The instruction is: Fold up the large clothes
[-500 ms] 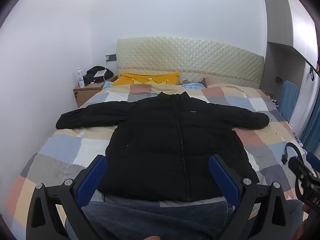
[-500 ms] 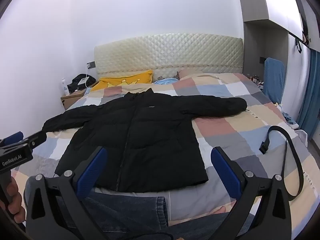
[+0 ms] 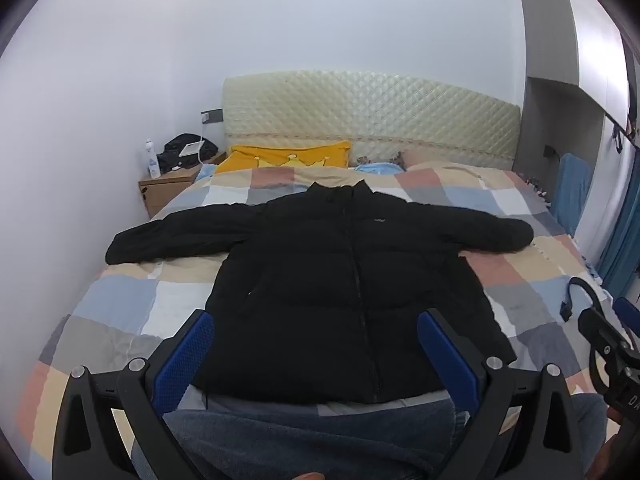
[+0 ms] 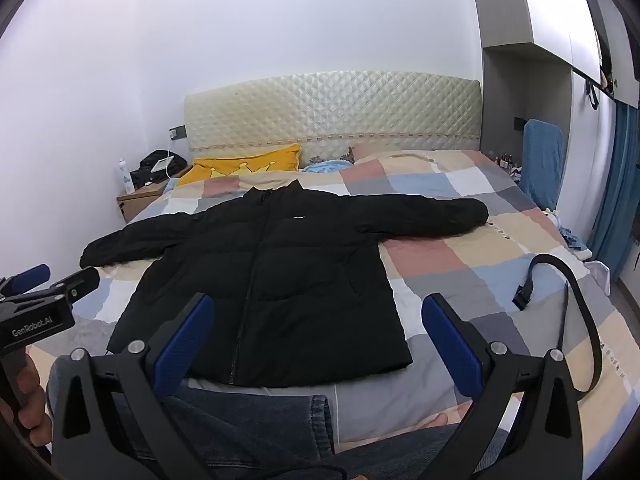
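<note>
A black puffer jacket (image 3: pixel 344 280) lies flat and face up on the checked bedspread (image 3: pixel 120 300), zipped, both sleeves spread out sideways, collar toward the headboard. It also shows in the right wrist view (image 4: pixel 280 280). My left gripper (image 3: pixel 316 344) is open and empty, held above the jacket's hem. My right gripper (image 4: pixel 320 328) is open and empty, over the jacket's lower right corner. Each gripper shows at the edge of the other's view: the right one (image 3: pixel 612 344), the left one (image 4: pixel 36 300).
A black strap with a buckle (image 4: pixel 560 300) lies on the bed right of the jacket. A yellow pillow (image 3: pixel 288 156) and the padded headboard (image 3: pixel 372 116) are at the far end. A wooden nightstand (image 3: pixel 168 188) with a bottle stands far left. The person's jeans-clad legs (image 3: pixel 304 436) are below.
</note>
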`<state>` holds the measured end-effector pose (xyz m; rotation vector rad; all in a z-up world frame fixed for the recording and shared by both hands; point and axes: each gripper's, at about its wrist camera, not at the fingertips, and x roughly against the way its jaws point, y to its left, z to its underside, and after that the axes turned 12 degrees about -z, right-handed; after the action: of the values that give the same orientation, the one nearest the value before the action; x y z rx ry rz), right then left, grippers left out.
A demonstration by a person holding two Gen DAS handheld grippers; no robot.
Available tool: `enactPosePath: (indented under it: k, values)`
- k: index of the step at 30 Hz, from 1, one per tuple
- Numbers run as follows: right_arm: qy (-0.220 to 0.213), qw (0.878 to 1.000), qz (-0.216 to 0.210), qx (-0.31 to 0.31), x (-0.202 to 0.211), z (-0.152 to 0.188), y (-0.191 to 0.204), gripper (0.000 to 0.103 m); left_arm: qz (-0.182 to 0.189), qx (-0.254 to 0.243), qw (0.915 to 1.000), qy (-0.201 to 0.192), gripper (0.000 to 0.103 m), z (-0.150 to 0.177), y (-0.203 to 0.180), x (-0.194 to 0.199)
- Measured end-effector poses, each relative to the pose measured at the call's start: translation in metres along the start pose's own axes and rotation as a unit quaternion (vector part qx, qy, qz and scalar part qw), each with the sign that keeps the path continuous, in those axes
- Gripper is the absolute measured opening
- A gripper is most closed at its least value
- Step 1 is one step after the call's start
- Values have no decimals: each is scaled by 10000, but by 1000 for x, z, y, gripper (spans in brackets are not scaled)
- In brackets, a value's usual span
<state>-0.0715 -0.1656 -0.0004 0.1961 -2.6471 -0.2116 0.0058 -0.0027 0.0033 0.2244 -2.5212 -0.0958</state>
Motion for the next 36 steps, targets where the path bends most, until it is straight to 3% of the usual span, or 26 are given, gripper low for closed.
enactPosePath:
  k: [36]
  values:
    - [-83, 9999, 36, 66, -3, -3, 2, 103, -82, 169, 9998, 106, 103, -3, 11, -5]
